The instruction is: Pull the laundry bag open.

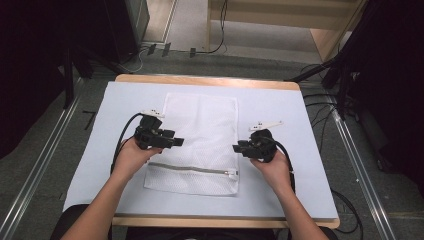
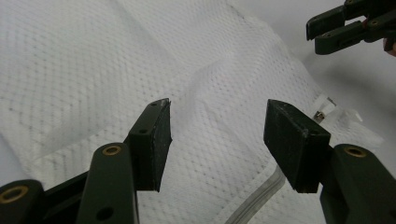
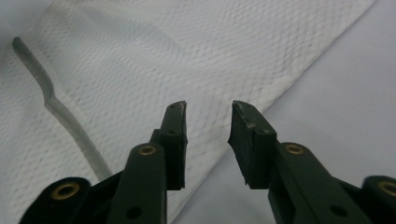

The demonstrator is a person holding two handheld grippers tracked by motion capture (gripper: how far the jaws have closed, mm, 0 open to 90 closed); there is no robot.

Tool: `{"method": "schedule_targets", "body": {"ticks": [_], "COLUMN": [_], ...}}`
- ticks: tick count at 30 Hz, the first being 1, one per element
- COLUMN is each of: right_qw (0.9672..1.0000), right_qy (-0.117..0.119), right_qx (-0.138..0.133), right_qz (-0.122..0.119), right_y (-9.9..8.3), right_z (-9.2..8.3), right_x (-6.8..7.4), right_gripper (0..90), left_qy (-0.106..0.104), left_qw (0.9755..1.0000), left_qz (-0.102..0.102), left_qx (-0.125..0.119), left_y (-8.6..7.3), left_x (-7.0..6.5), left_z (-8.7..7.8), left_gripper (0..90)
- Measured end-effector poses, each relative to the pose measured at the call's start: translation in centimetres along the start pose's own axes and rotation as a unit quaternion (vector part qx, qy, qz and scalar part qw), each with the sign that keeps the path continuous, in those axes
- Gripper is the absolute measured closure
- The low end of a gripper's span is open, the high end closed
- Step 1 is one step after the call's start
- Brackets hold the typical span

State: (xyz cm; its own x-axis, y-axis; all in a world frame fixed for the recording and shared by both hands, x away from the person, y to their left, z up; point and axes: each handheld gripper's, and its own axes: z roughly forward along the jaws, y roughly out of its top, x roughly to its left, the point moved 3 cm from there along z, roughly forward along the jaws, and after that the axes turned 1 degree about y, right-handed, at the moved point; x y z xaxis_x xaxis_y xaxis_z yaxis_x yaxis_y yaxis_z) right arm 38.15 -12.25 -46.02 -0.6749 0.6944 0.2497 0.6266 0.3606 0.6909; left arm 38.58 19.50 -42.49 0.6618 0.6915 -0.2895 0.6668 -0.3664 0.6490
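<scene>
The white mesh laundry bag point(image 1: 197, 142) lies flat mid-desk while the left gripper point(image 1: 176, 142) and the right gripper point(image 1: 239, 147), both released and empty, approach its side edges, probably next pinching them.

**Black handheld grippers, bare forearms**

Both forearms are bare, no sleeves in sight. The left gripper point(image 1: 172, 141) and right gripper point(image 1: 238, 148) are black, blocky bodies, each trailing a black cable and topped by a pale plate. Close up, the jaws carry brass-coloured rivets (ringed, with small dark screw holes nearby) and flat, matte, scuffed pads point(image 2: 296, 140).
</scene>
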Motion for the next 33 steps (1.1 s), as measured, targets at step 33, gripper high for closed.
{"method": "schedule_targets", "body": {"ticks": [33], "right_qw": [0.9981], "right_qy": [0.018], "right_qx": [0.058], "right_qz": [0.002], "right_y": [-4.6], "right_z": [-0.2], "right_x": [2.6], "right_gripper": [90.0], "left_qy": [-0.012], "left_qw": [0.9994], "left_qz": [0.027], "left_qx": [0.018], "left_y": [0.9], "left_x": [-0.9], "left_z": [3.1], "left_gripper": [41.9]}}
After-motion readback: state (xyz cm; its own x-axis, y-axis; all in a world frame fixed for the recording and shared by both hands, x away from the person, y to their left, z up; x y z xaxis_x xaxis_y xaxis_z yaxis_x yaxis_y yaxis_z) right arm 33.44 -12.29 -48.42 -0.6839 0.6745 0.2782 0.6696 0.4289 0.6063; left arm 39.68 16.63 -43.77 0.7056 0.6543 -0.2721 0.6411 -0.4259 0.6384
